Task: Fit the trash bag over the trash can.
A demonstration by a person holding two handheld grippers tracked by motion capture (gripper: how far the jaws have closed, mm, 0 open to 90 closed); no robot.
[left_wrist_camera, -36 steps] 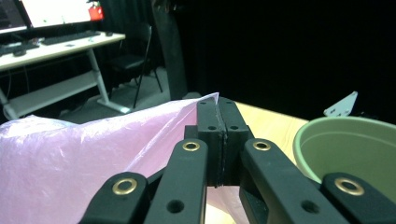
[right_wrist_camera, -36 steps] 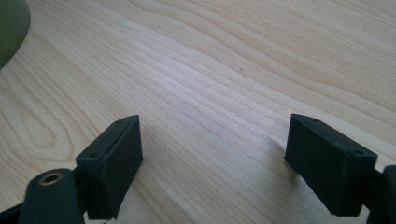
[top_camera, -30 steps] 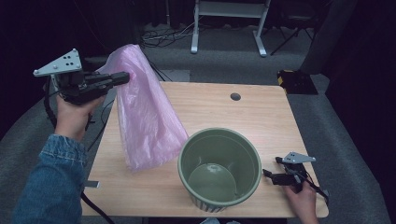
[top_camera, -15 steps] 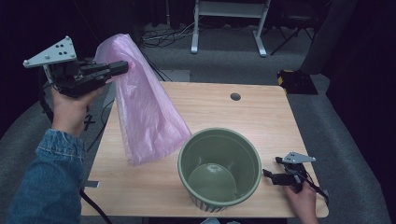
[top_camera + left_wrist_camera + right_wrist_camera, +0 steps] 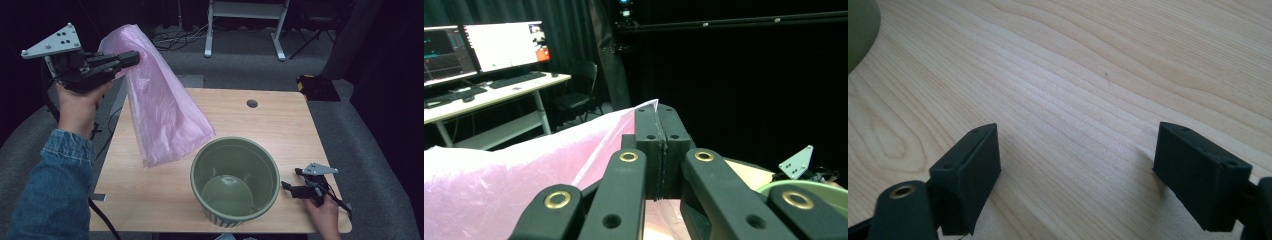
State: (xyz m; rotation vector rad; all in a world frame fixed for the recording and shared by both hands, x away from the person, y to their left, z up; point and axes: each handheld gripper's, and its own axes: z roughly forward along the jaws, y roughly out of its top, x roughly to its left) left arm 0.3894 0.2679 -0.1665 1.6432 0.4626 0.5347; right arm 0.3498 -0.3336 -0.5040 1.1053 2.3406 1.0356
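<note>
L gripper (image 5: 134,57) jaws clamped on pink bag (image 5: 165,115), R gripper (image 5: 286,187) jaws apart on desk (image 5: 150,200) — R shd catch the bag's loose end, spread it over green pot (image 5: 235,180).

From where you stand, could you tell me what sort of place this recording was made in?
Probably a lab or recording studio: black curtains enclose it, a desk with lit monitors stands to one side, and a lone wooden table carries just a green pot.
</note>
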